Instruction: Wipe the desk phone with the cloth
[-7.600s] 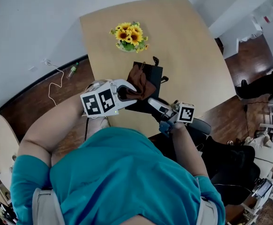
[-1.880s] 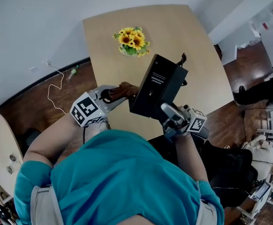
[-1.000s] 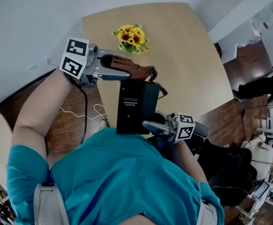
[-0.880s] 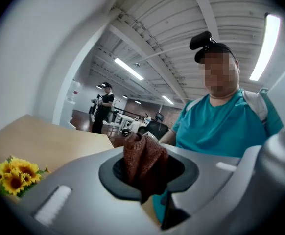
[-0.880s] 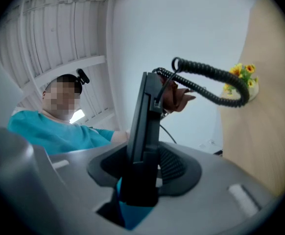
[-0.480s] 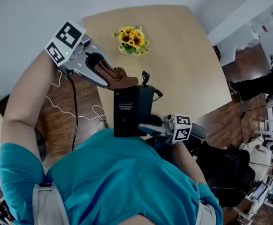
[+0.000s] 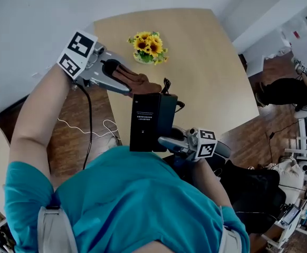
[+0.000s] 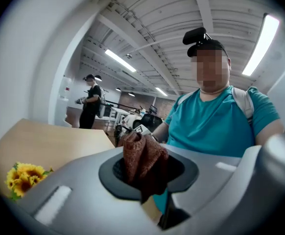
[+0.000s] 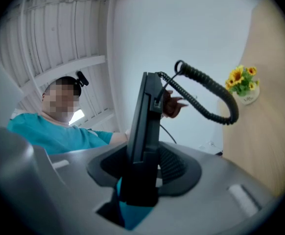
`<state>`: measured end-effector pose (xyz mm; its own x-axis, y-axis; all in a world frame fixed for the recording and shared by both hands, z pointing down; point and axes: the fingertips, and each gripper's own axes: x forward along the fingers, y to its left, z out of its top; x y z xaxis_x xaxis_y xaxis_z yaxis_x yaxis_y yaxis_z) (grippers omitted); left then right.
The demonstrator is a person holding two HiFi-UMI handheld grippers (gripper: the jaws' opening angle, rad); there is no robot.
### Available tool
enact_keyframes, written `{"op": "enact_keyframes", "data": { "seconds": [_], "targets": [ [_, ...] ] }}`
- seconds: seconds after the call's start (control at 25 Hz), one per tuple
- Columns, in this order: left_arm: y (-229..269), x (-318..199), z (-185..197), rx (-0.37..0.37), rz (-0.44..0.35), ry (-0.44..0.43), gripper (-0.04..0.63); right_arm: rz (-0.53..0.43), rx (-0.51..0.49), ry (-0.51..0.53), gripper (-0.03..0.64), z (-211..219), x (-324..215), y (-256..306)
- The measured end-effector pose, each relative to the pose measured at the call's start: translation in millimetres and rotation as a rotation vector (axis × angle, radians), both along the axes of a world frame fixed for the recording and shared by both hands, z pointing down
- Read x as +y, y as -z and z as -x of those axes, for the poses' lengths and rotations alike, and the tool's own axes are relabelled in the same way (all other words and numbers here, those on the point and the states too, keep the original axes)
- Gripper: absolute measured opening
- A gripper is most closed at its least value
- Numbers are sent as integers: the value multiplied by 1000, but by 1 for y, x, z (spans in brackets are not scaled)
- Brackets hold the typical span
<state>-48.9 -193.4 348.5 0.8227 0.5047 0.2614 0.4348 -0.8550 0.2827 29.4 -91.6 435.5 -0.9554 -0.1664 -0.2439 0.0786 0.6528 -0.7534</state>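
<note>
The black desk phone (image 7: 151, 121) stands on end above the table's near edge, its underside with a white label facing me. My right gripper (image 7: 165, 140) is shut on its lower edge, and that edge (image 9: 145, 131) runs up between the jaws in the right gripper view. The coiled cord (image 9: 208, 96) loops off the top. My left gripper (image 7: 134, 85) reaches in from the upper left, shut on a brown cloth (image 7: 139, 81) that rests against the phone's top edge. In the left gripper view the cloth (image 8: 142, 158) is bunched between the jaws.
A small pot of sunflowers (image 7: 147, 45) stands near the far side of the light wooden table (image 7: 206, 62). White and black cables (image 7: 108, 125) lie on the dark wood floor to the left. Other people (image 8: 91, 106) and furniture stand farther off in the room.
The left gripper with the cloth drew back to the left along the phone's top, then returned a little to the right. The right gripper keeps the phone upright, barely moved.
</note>
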Motion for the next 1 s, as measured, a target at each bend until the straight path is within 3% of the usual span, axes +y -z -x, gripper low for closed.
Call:
{"op": "enact_keyframes", "data": {
  "seconds": [0.2,0.32,0.48,0.64,1.0],
  "targets": [
    [-29,-39,-1,100,5,354,86,40,-100,-54,175,-14,-18,13],
    [-33,-32,-24,192,49,417,81,72,-123,-58,175,-11,-26,12],
    [-31,-28,-29,305,166,482,82,109,-187,-56,173,-16,-26,14],
    [-53,-12,-27,266,173,473,83,119,-195,-63,173,-17,-27,15],
    [-60,47,-33,190,69,259,83,135,-272,-122,173,-37,-37,17]
  ]
}}
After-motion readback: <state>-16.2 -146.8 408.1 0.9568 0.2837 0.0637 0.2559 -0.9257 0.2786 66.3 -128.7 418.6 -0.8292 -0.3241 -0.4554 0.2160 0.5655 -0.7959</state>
